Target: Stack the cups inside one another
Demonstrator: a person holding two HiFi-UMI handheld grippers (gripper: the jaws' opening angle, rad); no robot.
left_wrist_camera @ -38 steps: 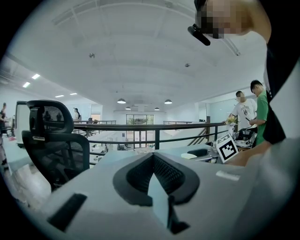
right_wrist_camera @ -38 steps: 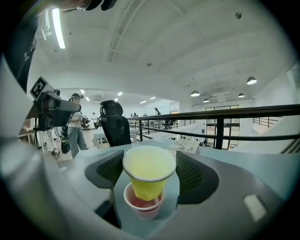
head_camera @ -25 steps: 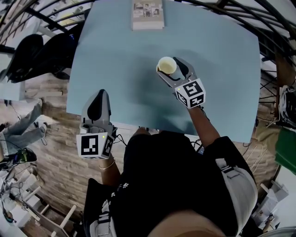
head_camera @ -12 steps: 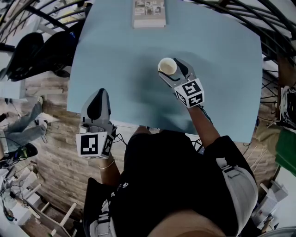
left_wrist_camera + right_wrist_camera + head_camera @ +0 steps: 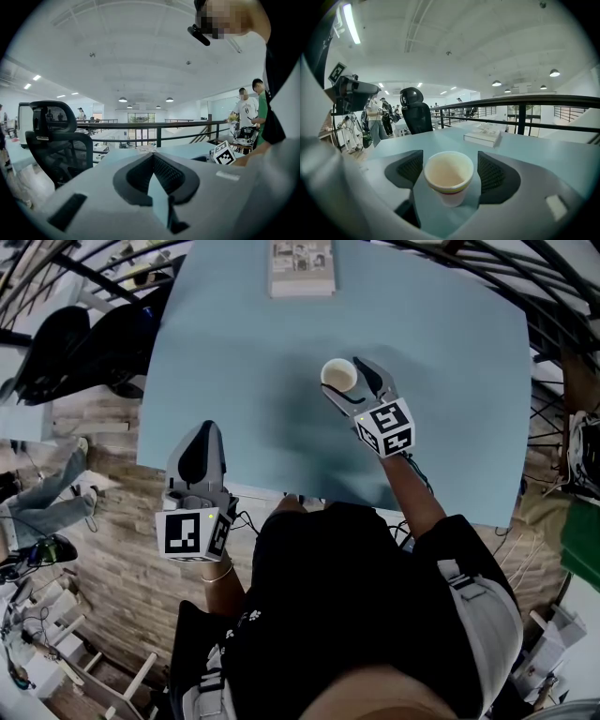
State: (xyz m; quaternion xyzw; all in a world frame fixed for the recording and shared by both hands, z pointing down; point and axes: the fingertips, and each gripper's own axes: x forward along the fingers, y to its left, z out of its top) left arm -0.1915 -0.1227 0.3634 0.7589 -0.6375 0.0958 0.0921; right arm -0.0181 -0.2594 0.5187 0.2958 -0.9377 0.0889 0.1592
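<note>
A white paper cup (image 5: 339, 374) with a coloured band under its rim stands upright on the light blue table (image 5: 450, 381). My right gripper (image 5: 347, 378) is around it, jaws one on each side. In the right gripper view the cup (image 5: 448, 178) sits between the pads with a small gap on its right side, so the right gripper (image 5: 450, 160) is open. My left gripper (image 5: 202, 434) hangs at the table's near left edge, far from the cup. Its jaws meet at the tip in the left gripper view (image 5: 153, 155), with nothing between them.
A book (image 5: 300, 268) lies at the far edge of the table, also seen past the cup (image 5: 483, 136). A black office chair (image 5: 56, 352) stands off the left side. A dark railing (image 5: 520, 101) runs behind the table. People stand in the background.
The cup and right gripper have barely shifted. The right jaws seem to have spread slightly away from the cup. The left gripper has stayed put.
</note>
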